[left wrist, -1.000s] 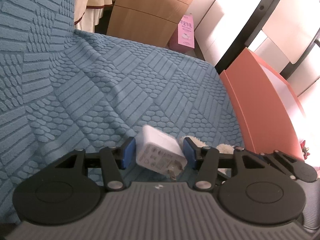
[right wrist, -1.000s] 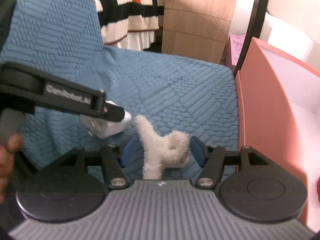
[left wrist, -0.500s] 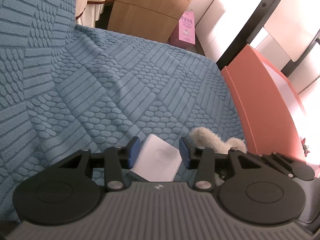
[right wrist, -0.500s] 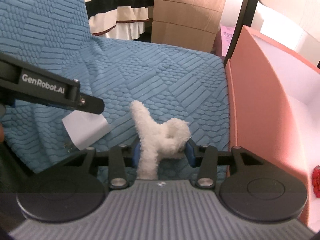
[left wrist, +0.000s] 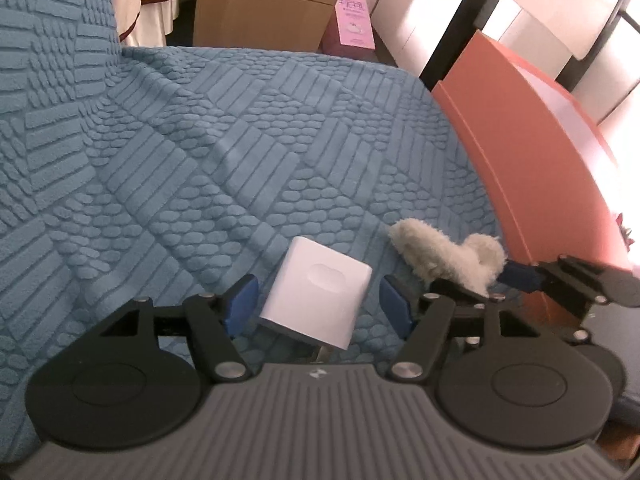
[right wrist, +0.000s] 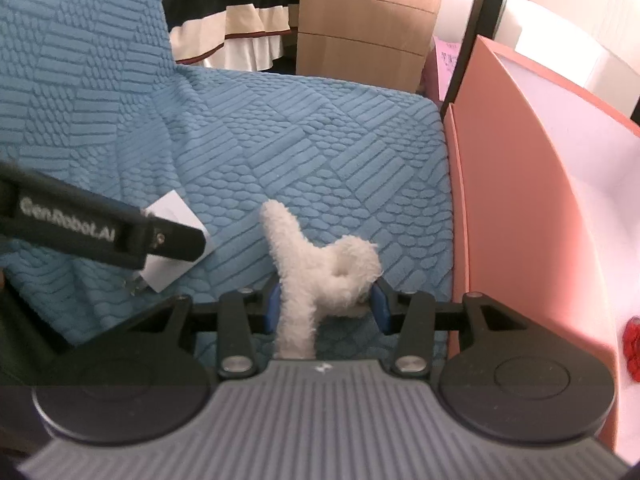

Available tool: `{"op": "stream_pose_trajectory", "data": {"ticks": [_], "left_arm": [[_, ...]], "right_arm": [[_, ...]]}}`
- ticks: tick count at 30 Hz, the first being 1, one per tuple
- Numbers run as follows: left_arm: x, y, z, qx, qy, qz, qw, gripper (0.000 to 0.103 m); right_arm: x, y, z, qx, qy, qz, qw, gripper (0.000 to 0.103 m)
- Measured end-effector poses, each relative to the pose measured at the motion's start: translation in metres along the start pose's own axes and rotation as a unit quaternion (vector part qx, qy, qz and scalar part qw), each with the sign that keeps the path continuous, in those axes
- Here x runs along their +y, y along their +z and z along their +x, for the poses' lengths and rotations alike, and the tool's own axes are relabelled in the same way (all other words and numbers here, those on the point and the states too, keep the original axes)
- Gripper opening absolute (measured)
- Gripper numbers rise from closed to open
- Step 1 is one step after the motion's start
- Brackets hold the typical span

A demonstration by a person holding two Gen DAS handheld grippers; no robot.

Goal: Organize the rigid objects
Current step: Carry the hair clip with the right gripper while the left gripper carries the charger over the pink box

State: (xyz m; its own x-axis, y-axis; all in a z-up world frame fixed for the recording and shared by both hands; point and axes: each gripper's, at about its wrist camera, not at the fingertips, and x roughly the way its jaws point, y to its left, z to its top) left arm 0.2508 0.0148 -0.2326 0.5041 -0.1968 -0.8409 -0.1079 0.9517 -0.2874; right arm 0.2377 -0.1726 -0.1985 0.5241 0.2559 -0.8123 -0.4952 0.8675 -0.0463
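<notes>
A white plug-in charger (left wrist: 316, 294) lies on the blue quilted cover (left wrist: 200, 160), prongs toward the camera. My left gripper (left wrist: 318, 306) is open, its blue pads on either side of the charger with gaps, not touching. The charger also shows in the right wrist view (right wrist: 172, 240), partly behind the left gripper's arm. My right gripper (right wrist: 325, 304) is shut on a white fluffy toy (right wrist: 320, 268), which also shows in the left wrist view (left wrist: 448, 254).
A salmon-pink open box (right wrist: 520, 208) with a white inside stands at the cover's right edge; a red item (right wrist: 634, 344) lies in it. A wooden drawer cabinet (right wrist: 368, 28), a striped cloth (right wrist: 240, 20) and a pink carton (left wrist: 354, 16) are beyond the cover.
My left gripper has opened and let go of the charger, which now lies on the cover. My right gripper has closed on the fluffy toy.
</notes>
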Motion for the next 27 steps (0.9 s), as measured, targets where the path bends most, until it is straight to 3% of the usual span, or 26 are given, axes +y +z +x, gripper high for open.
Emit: {"op": "stream_pose_trajectory", "data": {"ticks": [11, 15, 27], "left_arm": [[-0.015, -0.003, 0.011, 0.004, 0.018, 0.056, 0.9983, 0.072], [-0.017, -0.003, 0.010, -0.002, 0.029, 0.067, 0.9974, 0.062], [-0.007, 0.000, -0.004, -0.011, 0.007, 0.007, 0.9999, 0.060]], "right_arm": [[-0.002, -0.003, -0.002, 0.006, 0.002, 0.006, 1.000, 0.047], [0.001, -0.004, -0.002, 0.003, -0.001, -0.002, 1.000, 0.047], [-0.006, -0.004, -0.012, -0.001, -0.003, 0.028, 1.000, 0.047]]}}
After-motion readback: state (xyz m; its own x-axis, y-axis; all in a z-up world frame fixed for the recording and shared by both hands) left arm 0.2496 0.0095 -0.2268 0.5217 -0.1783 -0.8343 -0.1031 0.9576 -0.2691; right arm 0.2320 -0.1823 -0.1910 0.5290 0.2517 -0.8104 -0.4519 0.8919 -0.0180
